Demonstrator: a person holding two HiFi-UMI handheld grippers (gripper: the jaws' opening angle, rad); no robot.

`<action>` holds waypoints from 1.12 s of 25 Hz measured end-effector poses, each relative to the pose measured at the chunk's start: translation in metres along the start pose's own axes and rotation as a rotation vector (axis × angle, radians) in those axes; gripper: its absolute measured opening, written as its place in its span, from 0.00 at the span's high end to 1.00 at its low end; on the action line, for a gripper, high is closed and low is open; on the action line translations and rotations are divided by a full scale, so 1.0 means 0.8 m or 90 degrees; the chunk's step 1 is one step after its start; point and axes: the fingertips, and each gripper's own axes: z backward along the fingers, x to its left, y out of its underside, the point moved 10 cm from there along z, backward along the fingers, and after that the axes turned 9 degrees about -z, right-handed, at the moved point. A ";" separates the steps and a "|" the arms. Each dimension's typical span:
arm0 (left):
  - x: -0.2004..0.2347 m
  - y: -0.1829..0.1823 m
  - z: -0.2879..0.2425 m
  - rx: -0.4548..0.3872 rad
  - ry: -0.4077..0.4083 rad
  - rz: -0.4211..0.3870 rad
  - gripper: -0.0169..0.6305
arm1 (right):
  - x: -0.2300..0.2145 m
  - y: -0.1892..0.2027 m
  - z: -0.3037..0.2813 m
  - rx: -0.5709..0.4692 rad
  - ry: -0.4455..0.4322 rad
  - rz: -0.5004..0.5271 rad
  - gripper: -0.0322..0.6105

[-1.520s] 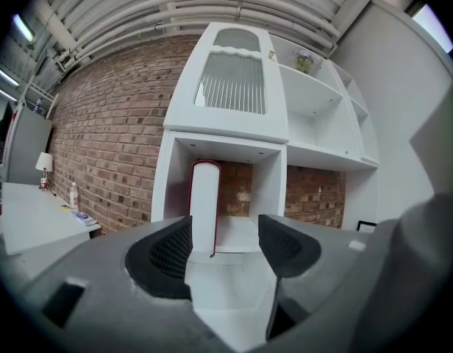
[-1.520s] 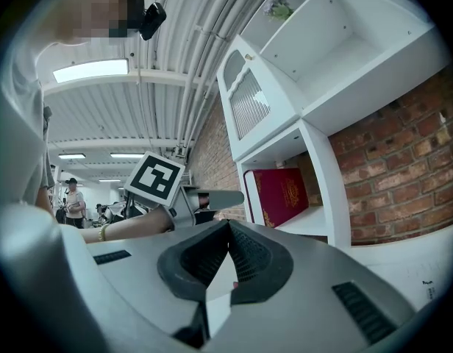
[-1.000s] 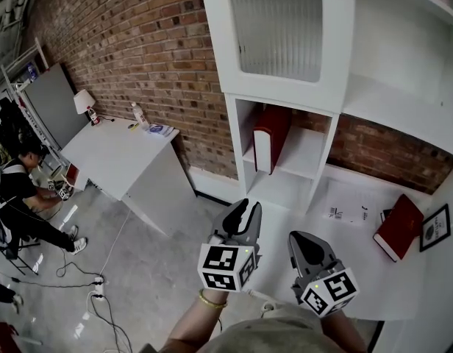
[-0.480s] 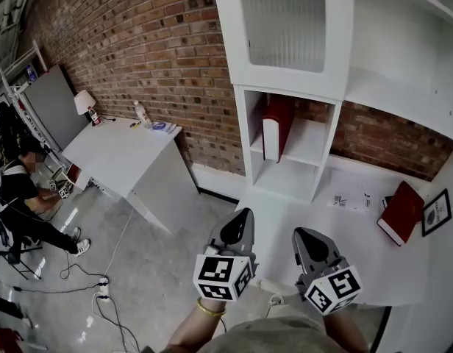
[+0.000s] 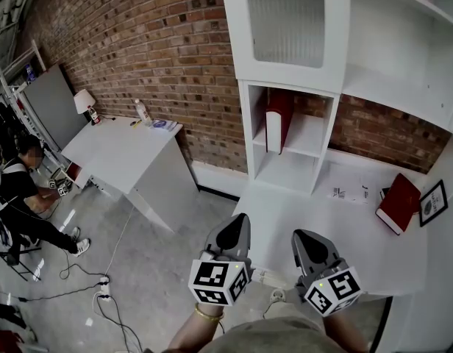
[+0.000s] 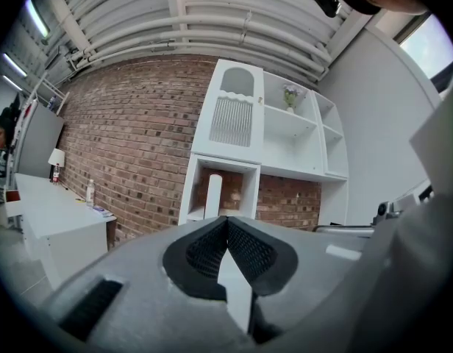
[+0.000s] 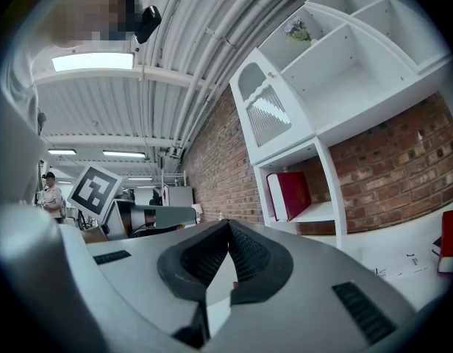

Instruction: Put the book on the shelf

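- Nearest me, the left gripper (image 5: 240, 220) and the right gripper (image 5: 301, 235) hang side by side, level, in front of the cubby (image 5: 291, 173) and short of the counter's near edge. Both have their jaws pressed together with nothing between them.
- The white counter (image 5: 315, 226) runs out from the foot of the cubby towards the grippers and off to the right. A printed sheet (image 5: 349, 193) lies on it just right of the cubby.
- The loose red book (image 5: 398, 203) lies on that counter well to the right of the cubby, just beside a small framed picture (image 5: 433, 204). Its long axis slants from the near left up towards the brick wall.
- From the grippers it sits ahead and to the right, so the right one looks the nearer. I'd judge it would have to spread its jaws and swing right before any lift.
- Farthest, inside the cubby, a second red book (image 5: 278, 120) already stands upright against the left wall on the inner shelf (image 5: 309, 135), with bare board to its right.
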 end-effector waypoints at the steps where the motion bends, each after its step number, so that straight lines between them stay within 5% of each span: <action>1: 0.000 0.001 0.006 0.001 -0.001 0.002 0.96 | 0.004 0.000 0.003 0.000 -0.001 0.000 0.94; 28: -0.011 0.027 0.103 0.028 -0.014 0.040 0.96 | 0.078 0.023 0.063 0.025 -0.010 0.016 0.94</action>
